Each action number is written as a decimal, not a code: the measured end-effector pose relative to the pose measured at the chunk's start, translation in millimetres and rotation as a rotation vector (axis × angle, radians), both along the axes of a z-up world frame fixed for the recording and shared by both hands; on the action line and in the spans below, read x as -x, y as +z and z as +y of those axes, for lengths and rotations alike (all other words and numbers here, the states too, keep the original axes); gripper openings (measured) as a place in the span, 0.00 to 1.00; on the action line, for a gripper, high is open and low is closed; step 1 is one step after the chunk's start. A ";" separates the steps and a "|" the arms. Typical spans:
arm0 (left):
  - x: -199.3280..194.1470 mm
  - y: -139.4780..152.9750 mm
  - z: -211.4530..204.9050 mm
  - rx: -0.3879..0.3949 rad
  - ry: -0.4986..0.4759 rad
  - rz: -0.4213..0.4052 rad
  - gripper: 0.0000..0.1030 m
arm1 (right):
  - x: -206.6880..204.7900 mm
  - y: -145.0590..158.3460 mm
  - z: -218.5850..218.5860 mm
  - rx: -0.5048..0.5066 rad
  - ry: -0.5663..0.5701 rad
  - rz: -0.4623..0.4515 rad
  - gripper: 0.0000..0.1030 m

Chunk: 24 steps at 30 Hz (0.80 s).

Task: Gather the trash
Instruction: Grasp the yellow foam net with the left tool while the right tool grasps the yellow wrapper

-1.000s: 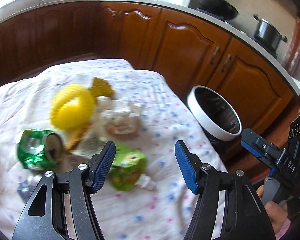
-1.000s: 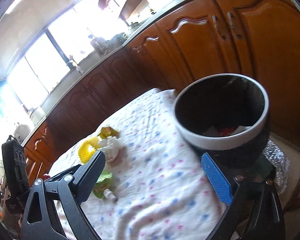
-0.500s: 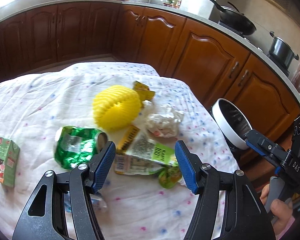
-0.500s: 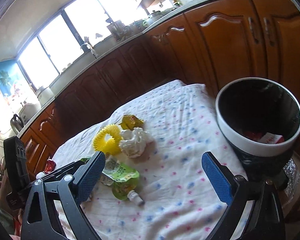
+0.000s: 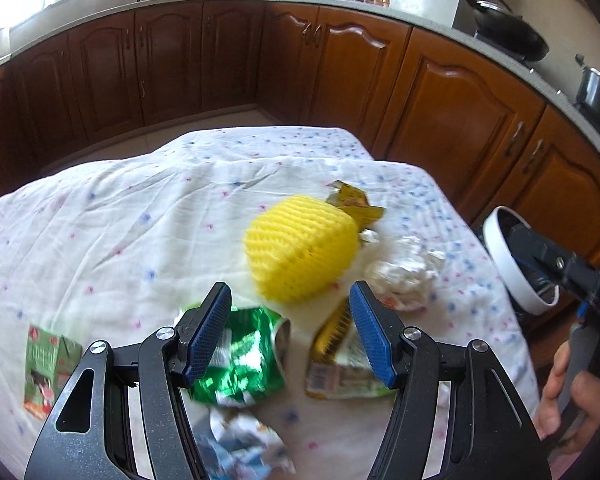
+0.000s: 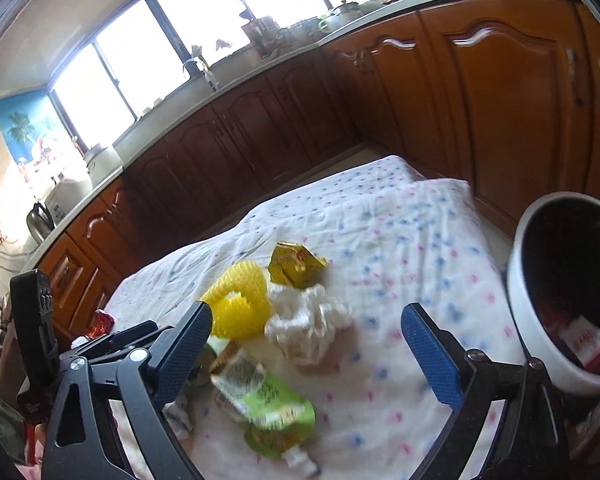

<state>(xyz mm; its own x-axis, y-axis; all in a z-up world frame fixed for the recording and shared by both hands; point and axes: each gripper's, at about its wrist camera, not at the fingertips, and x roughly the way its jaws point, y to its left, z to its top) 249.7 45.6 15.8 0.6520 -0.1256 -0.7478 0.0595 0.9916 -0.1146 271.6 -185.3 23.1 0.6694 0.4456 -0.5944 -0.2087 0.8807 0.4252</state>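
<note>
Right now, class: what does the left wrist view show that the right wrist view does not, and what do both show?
Only the left wrist view shows the small green carton, the crumpled green foil bag, and the wok on the counter.

Only the right wrist view shows the inside of the bin with a red and white packet, and the green pouch's spout.

Both show the yellow foam net, white crumpled tissue, yellow wrapper, green pouch, and open, empty grippers.

We can't really read anything here. There's printing on the green pouch (image 6: 269, 405), the small green carton (image 5: 46, 364) near left and the red-and-white box (image 6: 586, 340) in the bin (image 6: 518, 300), but it's all too blurry.
</note>
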 end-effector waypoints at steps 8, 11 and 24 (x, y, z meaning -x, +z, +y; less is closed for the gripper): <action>-39.0 -19.5 -5.9 -0.084 -0.019 0.069 0.60 | -66.5 -21.2 32.5 0.006 0.077 0.081 0.68; -48.6 -25.4 -7.7 -0.087 -0.022 0.091 0.59 | -90.9 -32.1 47.0 0.022 0.099 0.114 0.65; -54.2 -26.8 -11.0 -0.040 -0.038 0.093 0.10 | -116.6 -54.4 57.9 0.072 0.127 0.172 0.05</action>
